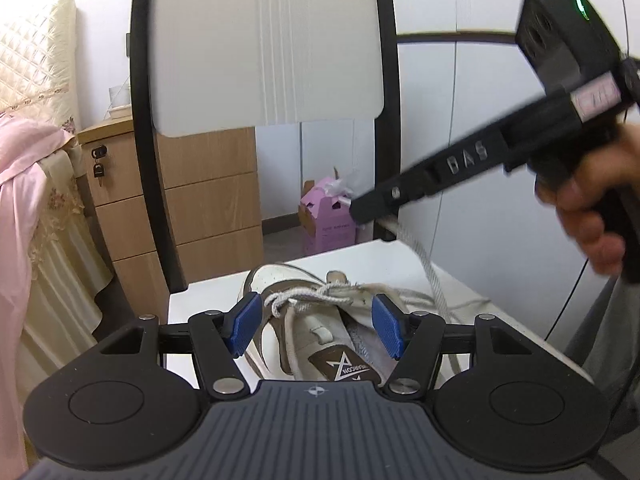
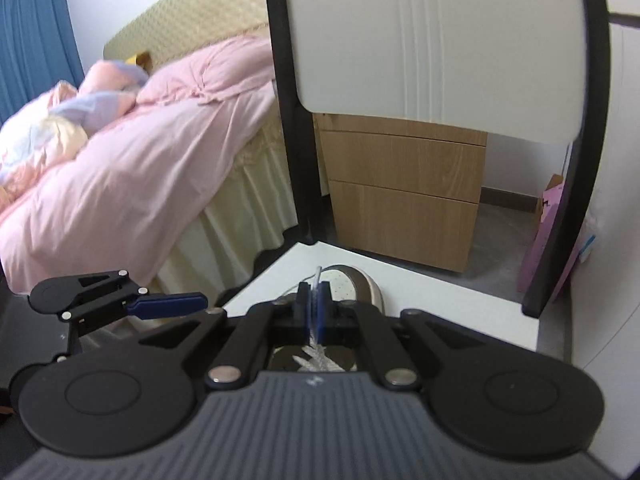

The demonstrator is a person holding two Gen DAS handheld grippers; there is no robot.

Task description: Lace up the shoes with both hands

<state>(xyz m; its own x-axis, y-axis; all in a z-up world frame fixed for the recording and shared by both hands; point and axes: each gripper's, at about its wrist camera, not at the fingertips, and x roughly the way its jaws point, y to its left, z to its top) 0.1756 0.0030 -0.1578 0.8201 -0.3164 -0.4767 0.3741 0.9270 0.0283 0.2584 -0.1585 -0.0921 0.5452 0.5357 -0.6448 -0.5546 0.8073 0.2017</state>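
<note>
Shoe [image 1: 320, 332]: white/brown sneaker, lies on white table [image 1: 384, 256], toe twd chair [image 1: 264, 44].
L gripper [image 1: 316, 330]: jaws wide, blue pads either side of shoe's tongue, hovering over it, gripping nothing.
R gripper [image 2: 314, 312]: raised above & right of shoe, pads pinched tight on lace [image 1: 432, 276]; lace end pokes past tips.
Lace: runs taut from shoe's eyelets up to R gripper.
Hand [image 1: 588, 216]: around R gripper's handle.

Black gripper [image 1: 316, 330] frames, blue ribbed pads [image 1: 243, 322], silver screws.
</note>
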